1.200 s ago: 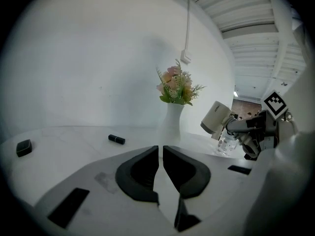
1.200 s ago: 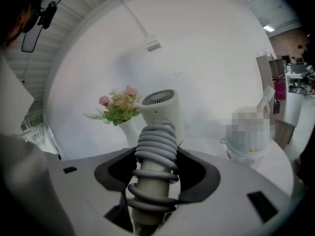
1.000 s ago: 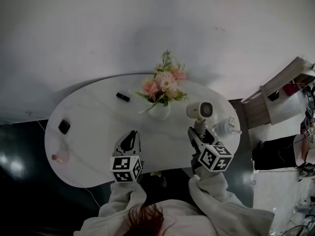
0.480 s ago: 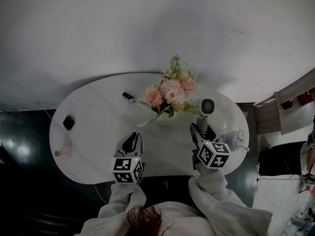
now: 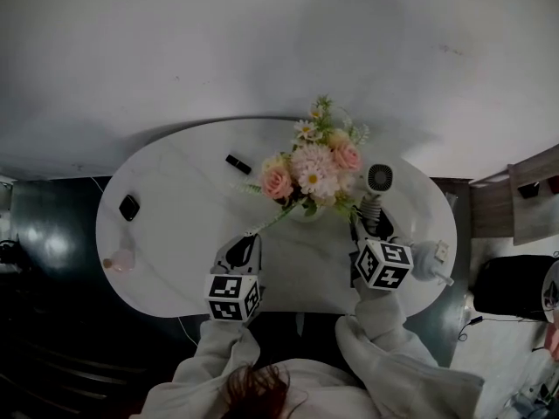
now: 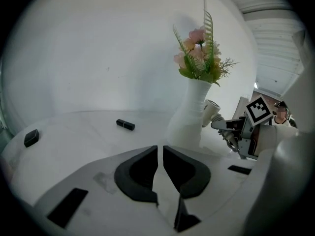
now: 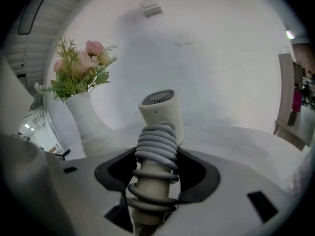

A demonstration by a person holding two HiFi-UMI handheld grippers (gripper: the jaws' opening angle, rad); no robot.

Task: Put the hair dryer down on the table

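Note:
The cream hair dryer [image 5: 377,180] has a grey cord wound round its handle. My right gripper [image 5: 370,227] is shut on that handle, and the dryer's head points away from me, just right of the flowers. In the right gripper view the pads [image 7: 194,168] press both sides of the coiled handle of the hair dryer [image 7: 160,113], whose head hangs over the white table [image 7: 231,136]. The left gripper view shows the hair dryer [image 6: 211,113] off the tabletop beside the vase. My left gripper [image 5: 244,250] is shut and empty over the table's near edge; its pads [image 6: 142,168] meet.
A white vase of pink flowers [image 5: 311,178] stands mid-table, close to the dryer's left. A black tube [image 5: 238,163], a small black object [image 5: 129,207] and a pink item [image 5: 120,260] lie to the left. A white plug [image 5: 433,260] rests at the right edge.
My right gripper has carried the dryer forward and lower, nearer the vase. My left gripper has sunk a little. The head view has shifted too.

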